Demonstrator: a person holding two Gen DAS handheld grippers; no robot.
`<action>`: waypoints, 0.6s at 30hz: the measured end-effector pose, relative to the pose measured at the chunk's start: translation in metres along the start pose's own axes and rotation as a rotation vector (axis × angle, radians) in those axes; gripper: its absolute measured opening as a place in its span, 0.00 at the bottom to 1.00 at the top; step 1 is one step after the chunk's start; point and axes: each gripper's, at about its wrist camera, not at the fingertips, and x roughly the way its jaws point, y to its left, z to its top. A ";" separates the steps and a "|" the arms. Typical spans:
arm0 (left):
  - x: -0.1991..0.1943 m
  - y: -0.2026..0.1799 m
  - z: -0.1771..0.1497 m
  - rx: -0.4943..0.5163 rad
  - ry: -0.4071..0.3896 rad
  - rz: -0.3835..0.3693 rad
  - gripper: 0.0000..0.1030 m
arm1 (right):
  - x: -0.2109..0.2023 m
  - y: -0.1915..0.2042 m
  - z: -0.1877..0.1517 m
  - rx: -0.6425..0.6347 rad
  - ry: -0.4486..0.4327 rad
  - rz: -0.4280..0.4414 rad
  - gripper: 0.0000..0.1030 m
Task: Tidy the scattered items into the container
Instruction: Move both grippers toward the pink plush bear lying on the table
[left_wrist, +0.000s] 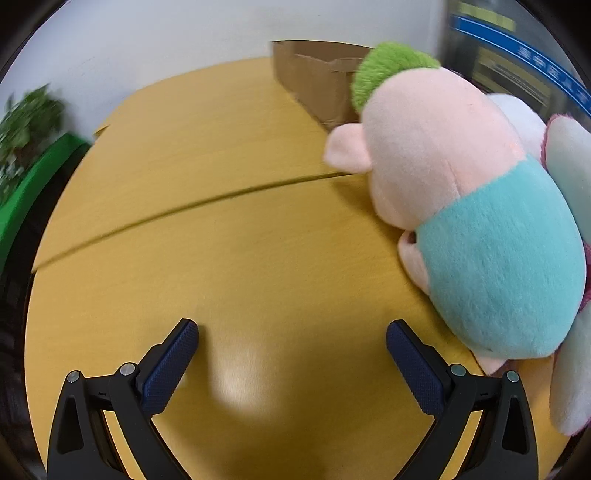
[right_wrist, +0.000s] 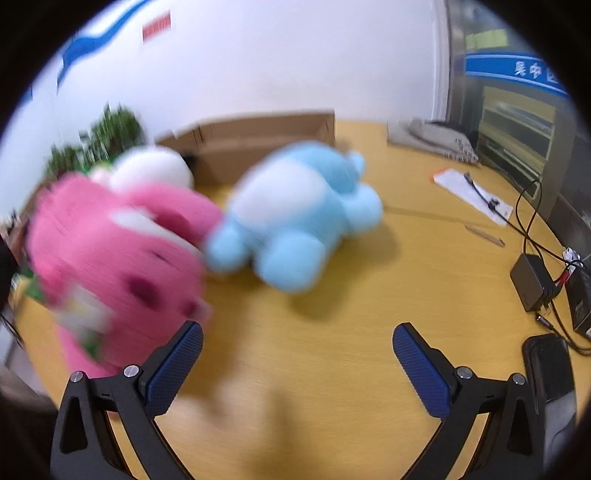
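Observation:
In the left wrist view, a plush doll with a peach head, green hair and teal body lies on the yellow table at the right. My left gripper is open and empty, to the doll's left. A cardboard box stands behind. In the right wrist view, a pink plush lies at the left beside a light blue plush, with a white plush behind. The box stands at the back. My right gripper is open and empty, in front of the plushes.
A power adapter with cables, a black device, a paper sheet and a pencil lie at the table's right. A grey cloth lies at the back right. A green planter stands beyond the table's left edge.

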 end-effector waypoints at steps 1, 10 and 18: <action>-0.007 0.000 -0.008 -0.044 0.000 0.026 0.99 | -0.007 0.009 0.004 0.007 -0.029 0.002 1.00; -0.172 -0.076 -0.050 -0.153 -0.346 0.122 1.00 | -0.028 0.073 0.034 0.073 -0.134 0.132 1.00; -0.221 -0.197 -0.052 -0.056 -0.417 -0.055 1.00 | -0.029 0.107 0.029 0.207 -0.032 0.107 1.00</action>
